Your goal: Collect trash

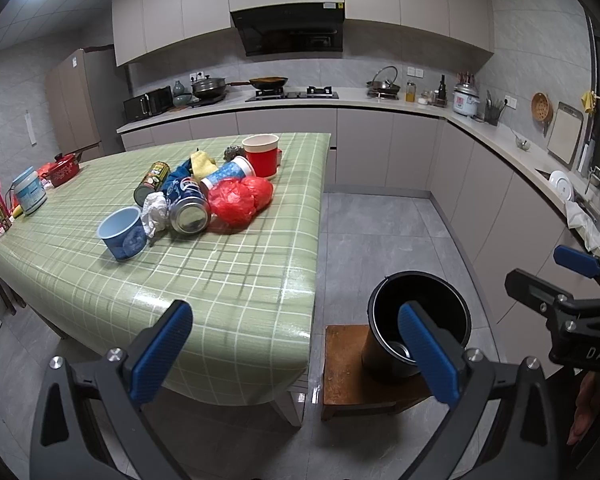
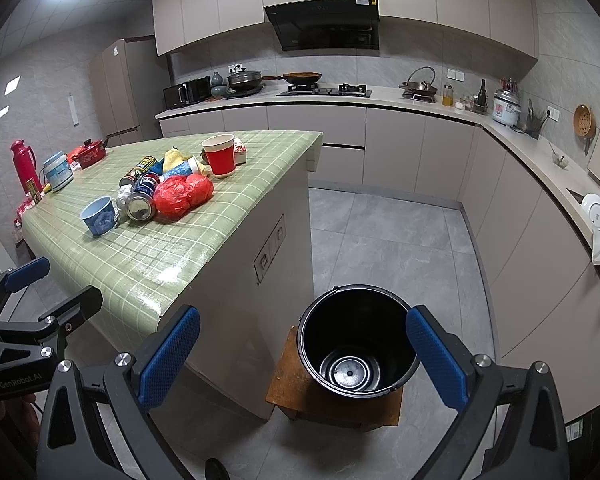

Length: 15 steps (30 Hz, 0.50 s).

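Green-checked tablecloth (image 1: pixel 228 280) is carrying the trash pile at 11 o'clock of both wide-open, empty grippers, left gripper (image 1: pixel 296 354) and right gripper (image 2: pixel 304 358), where the light, slippery Pepsi can (image 1: pixel 188 208) is probably needing a mid-body grip and the red plastic bag (image 1: pixel 238 198) is looking soft, the black bucket (image 2: pixel 356 344) waiting empty below.

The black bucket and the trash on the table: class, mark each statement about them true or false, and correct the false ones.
1. The black bucket stands on a wooden stool beside the table. True.
2. The bucket is full of trash. False: its bare bottom shows.
3. The red paper cup stands upright. True.
4. The left gripper holds a can. False: its jaws are open and hold nothing.
5. The red plastic bag lies on the floor. False: it lies on the table among the trash.
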Each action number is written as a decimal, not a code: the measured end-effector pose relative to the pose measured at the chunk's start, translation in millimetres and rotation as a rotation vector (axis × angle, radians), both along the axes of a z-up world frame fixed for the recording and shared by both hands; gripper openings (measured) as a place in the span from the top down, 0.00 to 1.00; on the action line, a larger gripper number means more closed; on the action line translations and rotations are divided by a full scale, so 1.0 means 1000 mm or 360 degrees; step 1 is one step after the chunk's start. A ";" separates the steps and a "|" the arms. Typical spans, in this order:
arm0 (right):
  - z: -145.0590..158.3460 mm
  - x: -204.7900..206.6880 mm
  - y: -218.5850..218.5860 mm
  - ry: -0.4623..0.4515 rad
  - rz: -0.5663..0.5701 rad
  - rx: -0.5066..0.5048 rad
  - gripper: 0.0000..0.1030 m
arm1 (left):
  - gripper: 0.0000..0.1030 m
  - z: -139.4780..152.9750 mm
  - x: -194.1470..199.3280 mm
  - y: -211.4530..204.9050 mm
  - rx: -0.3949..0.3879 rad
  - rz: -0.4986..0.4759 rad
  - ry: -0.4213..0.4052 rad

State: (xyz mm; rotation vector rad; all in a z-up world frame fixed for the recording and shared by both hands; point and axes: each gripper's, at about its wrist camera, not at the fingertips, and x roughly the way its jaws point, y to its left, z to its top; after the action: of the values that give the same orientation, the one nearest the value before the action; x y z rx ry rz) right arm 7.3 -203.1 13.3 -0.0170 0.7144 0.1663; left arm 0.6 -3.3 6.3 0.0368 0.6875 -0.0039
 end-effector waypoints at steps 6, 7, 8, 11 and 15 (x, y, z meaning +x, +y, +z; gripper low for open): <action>0.001 0.001 0.000 -0.0001 0.0001 0.0000 0.00 | 0.00 0.001 0.000 0.003 -0.0004 0.0002 -0.0004; 0.001 0.001 0.000 -0.0001 0.0001 0.0000 0.00 | 0.00 0.001 0.000 0.003 -0.0003 0.0002 -0.0002; 0.001 0.001 0.000 0.0000 0.0002 0.0000 0.00 | 0.00 0.001 -0.001 0.003 -0.0002 0.0003 -0.0004; 0.001 0.000 0.000 -0.0001 0.0002 0.0000 0.00 | 0.00 0.001 0.000 0.003 -0.0004 0.0005 -0.0005; 0.001 0.001 0.001 -0.0001 0.0003 0.0001 0.00 | 0.00 0.001 0.000 0.004 -0.0004 0.0006 -0.0006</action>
State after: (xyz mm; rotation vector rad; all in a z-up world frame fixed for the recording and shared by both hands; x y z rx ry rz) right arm 8.2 -202.0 14.3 -0.0174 0.7137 0.1683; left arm 0.1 0.3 7.2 0.0329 0.6837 -0.0010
